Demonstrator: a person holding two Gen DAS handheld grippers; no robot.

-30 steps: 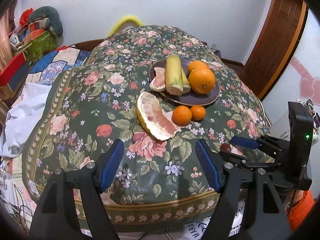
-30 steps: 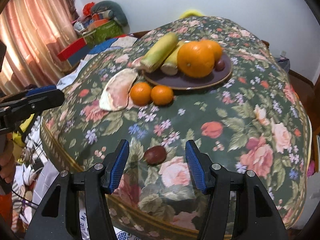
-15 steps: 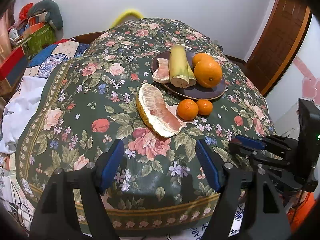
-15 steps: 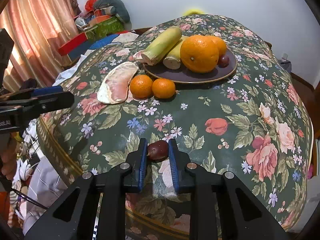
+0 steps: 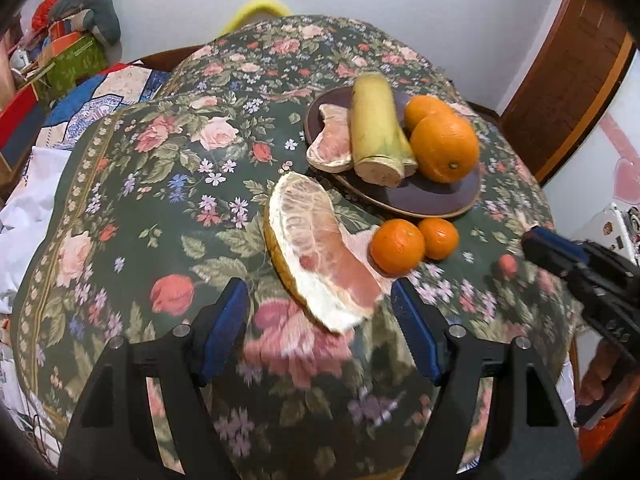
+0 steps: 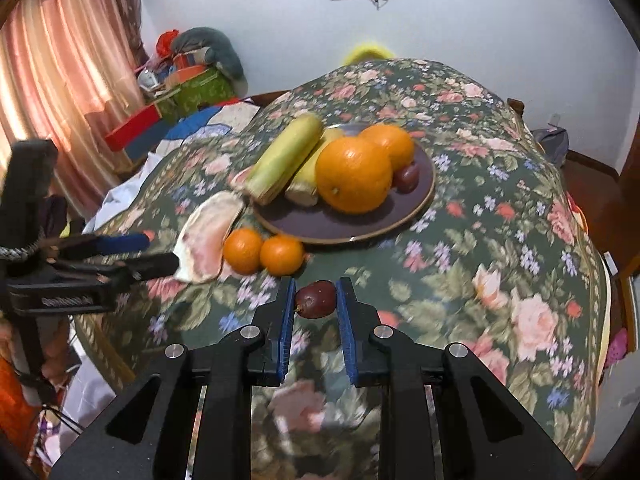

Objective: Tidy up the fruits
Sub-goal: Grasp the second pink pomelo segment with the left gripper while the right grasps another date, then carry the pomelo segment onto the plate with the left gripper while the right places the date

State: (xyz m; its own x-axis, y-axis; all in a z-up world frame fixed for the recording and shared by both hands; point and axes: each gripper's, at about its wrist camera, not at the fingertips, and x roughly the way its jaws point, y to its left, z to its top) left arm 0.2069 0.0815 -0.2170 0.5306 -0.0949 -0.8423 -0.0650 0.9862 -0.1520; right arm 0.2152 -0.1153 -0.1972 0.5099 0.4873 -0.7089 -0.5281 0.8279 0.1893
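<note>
Our right gripper (image 6: 316,300) was clamped on a small dark fruit (image 6: 315,298), lifted; our left gripper (image 5: 320,332) stood wide apart near the pomelo wedge (image 5: 320,256). That wedge and two tangerines (image 5: 414,242) remained off the plate (image 5: 432,204); we judged the task roughly halfway.

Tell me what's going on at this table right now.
A person with two handheld grippers is sorting fruit. The right gripper is shut on a small dark red fruit. The left gripper is open around the near end of a pomelo wedge. Two small oranges lie beside the plate.
</note>
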